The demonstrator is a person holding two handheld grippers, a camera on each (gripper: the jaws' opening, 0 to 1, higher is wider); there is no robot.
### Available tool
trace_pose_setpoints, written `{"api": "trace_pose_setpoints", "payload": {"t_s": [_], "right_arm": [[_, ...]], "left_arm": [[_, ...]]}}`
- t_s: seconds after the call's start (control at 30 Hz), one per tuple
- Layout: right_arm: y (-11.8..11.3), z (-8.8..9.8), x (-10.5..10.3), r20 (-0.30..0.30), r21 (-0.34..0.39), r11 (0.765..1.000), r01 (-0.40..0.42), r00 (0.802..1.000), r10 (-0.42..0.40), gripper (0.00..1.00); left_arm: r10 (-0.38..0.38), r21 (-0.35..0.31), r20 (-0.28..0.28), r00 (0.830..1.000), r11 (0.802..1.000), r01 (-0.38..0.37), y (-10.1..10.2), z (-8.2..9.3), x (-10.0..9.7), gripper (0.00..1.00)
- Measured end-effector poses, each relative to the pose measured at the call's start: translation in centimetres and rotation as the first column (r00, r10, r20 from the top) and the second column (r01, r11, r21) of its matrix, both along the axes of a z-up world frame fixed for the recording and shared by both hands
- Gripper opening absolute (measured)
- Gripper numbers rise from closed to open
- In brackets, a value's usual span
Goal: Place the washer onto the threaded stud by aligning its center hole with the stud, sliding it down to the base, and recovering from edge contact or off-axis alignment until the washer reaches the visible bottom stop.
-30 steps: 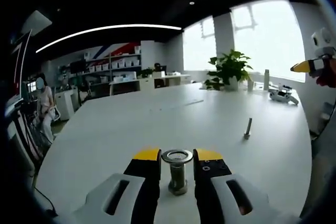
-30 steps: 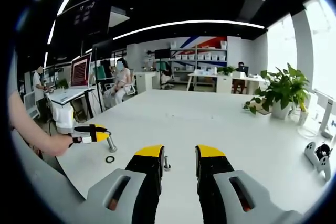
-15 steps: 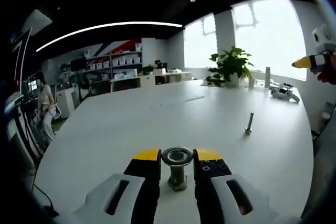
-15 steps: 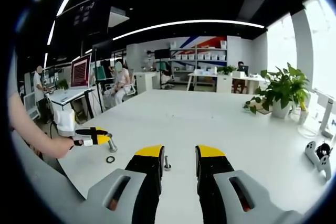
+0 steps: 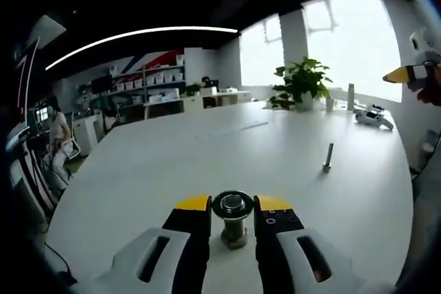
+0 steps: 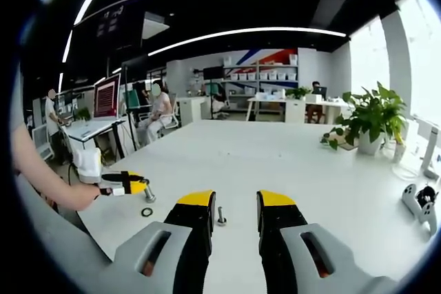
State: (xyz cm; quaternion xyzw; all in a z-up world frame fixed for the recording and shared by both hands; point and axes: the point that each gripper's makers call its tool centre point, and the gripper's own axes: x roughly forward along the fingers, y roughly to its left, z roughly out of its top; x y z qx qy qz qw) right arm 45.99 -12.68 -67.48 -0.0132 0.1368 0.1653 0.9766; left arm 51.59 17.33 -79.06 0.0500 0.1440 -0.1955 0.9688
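A steel washer [image 5: 218, 205] sits level between the yellow-tipped jaws of my left gripper [image 5: 232, 202], which is shut on it. Directly under it a threaded stud [image 5: 233, 229] stands upright on the white table [image 5: 172, 163], its top showing inside the washer's hole. In the right gripper view, a hand holds the left gripper [image 6: 131, 185] over that stud [image 6: 148, 195] at the left. My right gripper [image 6: 233, 201] hangs open above the table with nothing held, and shows as a yellow tip [image 5: 412, 77] at the far right of the left gripper view.
A second bolt [image 6: 221, 216] [image 5: 327, 158] stands on the table beyond the right jaws. A loose washer [image 6: 147, 212] lies by the stud. A potted plant [image 6: 368, 122] and a white controller [image 6: 419, 201] sit at the far right edge. People sit at desks to the left.
The washer has come down slightly over the stud: its hole looked hollow before, and the stud's top now shows inside it. The right gripper has barely moved.
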Motion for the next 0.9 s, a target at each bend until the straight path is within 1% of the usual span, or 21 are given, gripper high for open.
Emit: {"api": "trace_pose_setpoints", "payload": {"t_s": [0.03,0.07,0.1,0.2,0.33,0.8,0.9], "right_arm": [[0.01,0.01,0.0,0.0,0.0,1.0,0.0,1.0,0.0,0.26],[0.0,0.02,0.01,0.001,0.0,1.0,0.0,1.0,0.0,0.26],[-0.02,0.01,0.04,0.001,0.0,1.0,0.0,1.0,0.0,0.26],[0.0,0.01,0.07,0.001,0.003,1.0,0.0,1.0,0.0,0.26],[0.06,0.09,-0.01,0.001,0.005,1.0,0.002,1.0,-0.002,0.26],[0.11,0.17,-0.04,0.003,0.009,1.0,0.0,1.0,0.0,0.26],[0.1,0.19,-0.03,0.005,0.008,1.0,0.0,1.0,0.0,0.26]], "left_arm": [[-0.044,-0.001,0.006,0.999,0.999,0.044,-0.6,0.18,-0.18,0.16],[-0.023,0.03,0.024,0.999,0.999,0.022,-0.57,0.16,0.35,0.15],[-0.01,0.016,0.0,1.0,1.0,0.01,-0.64,-0.15,0.2,0.15],[-0.013,0.017,-0.007,1.0,1.0,0.013,-0.64,-0.36,0.36,0.16],[-0.009,0.012,-0.007,1.0,1.0,0.009,-0.55,-0.34,0.2,0.2],[-0.001,-0.006,0.001,1.0,1.0,0.001,-0.21,0.1,-0.26,0.24],[-0.005,-0.015,0.003,1.0,1.0,0.005,-0.21,0.24,-0.43,0.29]]}}
